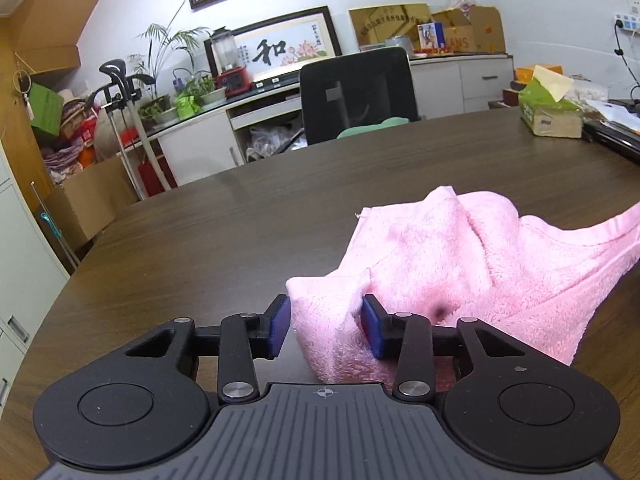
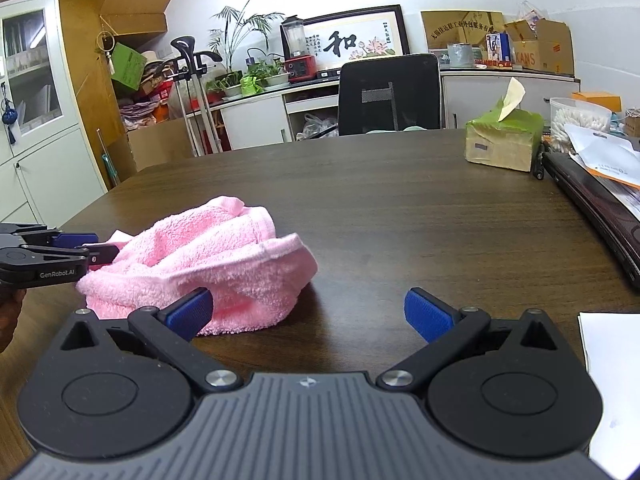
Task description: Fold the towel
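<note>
A crumpled pink towel [image 1: 440, 264] [image 2: 208, 252] lies in a heap on the dark wooden table [image 1: 200, 220] [image 2: 400, 220]. In the left wrist view my left gripper [image 1: 326, 328] has a bunched near corner of the towel between its blue pads [image 1: 278, 328], which press on it from both sides. The right wrist view shows that gripper [image 2: 86, 250] coming in from the left at the towel's left end. My right gripper [image 2: 310, 314] stands wide open just in front of the towel's right end; its left pad [image 2: 192, 312] is close to the cloth and nothing lies between its fingers.
A green tissue box [image 1: 550, 114] [image 2: 504, 140] stands at the far right of the table. A dark closed laptop [image 2: 592, 208] with papers on it lies along the right edge, and a white sheet [image 2: 612, 360] lies near the right front. A black office chair [image 2: 390, 92] stands behind the table.
</note>
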`<control>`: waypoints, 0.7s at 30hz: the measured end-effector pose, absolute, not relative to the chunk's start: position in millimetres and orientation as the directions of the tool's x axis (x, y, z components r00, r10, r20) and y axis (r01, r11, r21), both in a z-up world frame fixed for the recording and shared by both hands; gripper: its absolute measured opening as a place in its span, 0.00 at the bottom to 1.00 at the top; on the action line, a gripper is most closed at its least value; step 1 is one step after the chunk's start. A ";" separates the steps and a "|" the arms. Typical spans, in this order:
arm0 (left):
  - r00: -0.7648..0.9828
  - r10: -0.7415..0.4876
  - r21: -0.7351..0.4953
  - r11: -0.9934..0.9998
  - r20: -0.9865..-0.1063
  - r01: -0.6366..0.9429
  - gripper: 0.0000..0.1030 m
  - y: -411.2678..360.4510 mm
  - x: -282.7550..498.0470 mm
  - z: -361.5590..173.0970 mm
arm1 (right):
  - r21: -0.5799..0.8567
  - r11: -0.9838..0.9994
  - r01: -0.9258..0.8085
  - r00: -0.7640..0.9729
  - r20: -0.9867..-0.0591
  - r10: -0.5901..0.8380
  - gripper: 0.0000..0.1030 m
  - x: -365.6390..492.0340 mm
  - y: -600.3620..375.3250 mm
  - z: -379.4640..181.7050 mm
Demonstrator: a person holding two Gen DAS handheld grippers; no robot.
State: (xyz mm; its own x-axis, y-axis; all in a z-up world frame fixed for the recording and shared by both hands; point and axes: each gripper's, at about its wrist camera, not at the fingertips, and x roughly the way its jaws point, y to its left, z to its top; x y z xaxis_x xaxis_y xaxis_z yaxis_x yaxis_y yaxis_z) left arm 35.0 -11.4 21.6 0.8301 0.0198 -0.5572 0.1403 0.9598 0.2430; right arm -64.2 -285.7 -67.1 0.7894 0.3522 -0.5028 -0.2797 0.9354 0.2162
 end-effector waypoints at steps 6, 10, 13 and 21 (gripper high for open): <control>0.830 -0.022 0.219 0.960 -0.557 0.172 0.17 -6.3 27.9 17.4 | 0.210 0.939 -0.271 0.796 -0.500 0.342 1.00 -65.6 -285.9 -66.4; 0.824 -0.046 0.189 0.965 -0.564 0.183 0.10 -2.8 28.7 16.2 | 0.202 0.942 -0.269 0.803 -0.493 0.335 1.00 -66.1 -286.2 -65.6; 0.823 -0.071 0.160 0.968 -0.564 0.194 0.05 0.0 29.1 15.9 | 0.204 0.942 -0.265 0.811 -0.482 0.332 1.00 -66.1 -288.1 -64.7; 0.826 -0.093 0.098 0.980 -0.556 0.176 0.04 4.0 27.1 15.7 | 0.207 0.935 -0.289 0.837 -0.420 0.352 1.00 -68.3 -288.0 -59.8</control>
State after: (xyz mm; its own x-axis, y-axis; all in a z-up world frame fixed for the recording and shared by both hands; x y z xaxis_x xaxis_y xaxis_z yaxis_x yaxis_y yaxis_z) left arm 27.1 4.0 15.8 0.8259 -0.0926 -0.5561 0.1757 0.9796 0.0979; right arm -68.3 -288.0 -59.8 0.8366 0.3516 -0.4202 -0.2888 0.9347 0.2071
